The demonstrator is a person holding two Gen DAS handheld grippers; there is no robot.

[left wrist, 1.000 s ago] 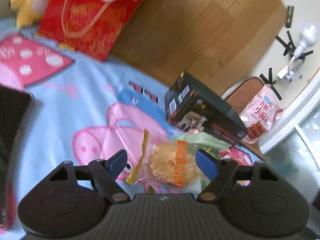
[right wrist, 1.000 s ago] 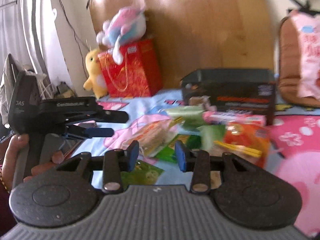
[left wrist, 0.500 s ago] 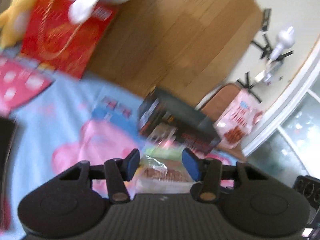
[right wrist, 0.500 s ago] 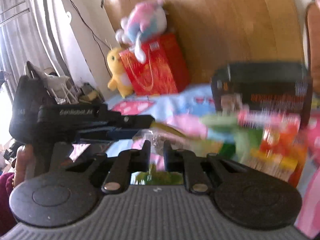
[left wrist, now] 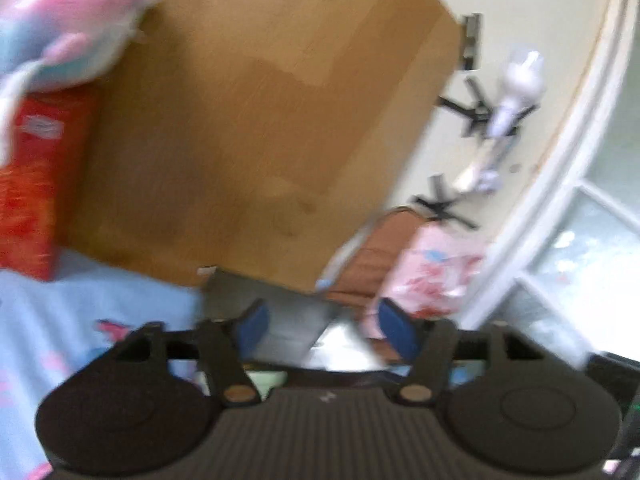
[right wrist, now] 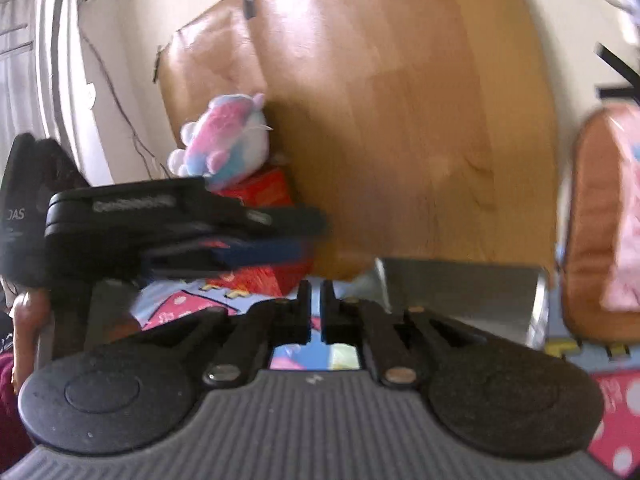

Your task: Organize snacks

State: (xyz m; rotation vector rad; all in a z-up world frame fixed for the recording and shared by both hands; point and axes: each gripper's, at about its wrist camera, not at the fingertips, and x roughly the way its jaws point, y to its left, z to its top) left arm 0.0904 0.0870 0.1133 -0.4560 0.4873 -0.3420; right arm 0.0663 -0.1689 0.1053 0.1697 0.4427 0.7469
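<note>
Red gift bag (left wrist: 28, 184) is glimpsed at the far left, a plush toy (left wrist: 68, 28) perched on it, both badly smeared. Moving right, the wooden board (left wrist: 260, 120) is passed, and at its foot the dark box (left wrist: 276, 308) is framed on the blue blanket (left wrist: 80, 300).

The left gripper (left wrist: 320, 320) is caught with its jaws opening. Nothing is seen between the blue pads (left wrist: 252, 326); the box lies beyond the gap, ahead of the tips and not touched. Just right of that claw, a pink snack packet (left wrist: 432, 276) is propped against a brown cushion (left wrist: 364, 264), apart from both fingers.

Over in the right wrist view, the right gripper (right wrist: 316, 300) is clenched, tips drawn almost together. No wrapper can be made out in the slit, so whether a thin film is pinched cannot be told. A patch of colour is visible under the fingers, but it cannot be called packet or blanket. The box sits ahead and a little right of these tips, the pink packet far right.

A transfer step is judged to be in hand, with the box taken as the likely home for the snacks. Most loose snacks are hidden below both cameras. Next, a drop over the box opening is called for if something is held. Otherwise a fresh reach down is needed.
</note>
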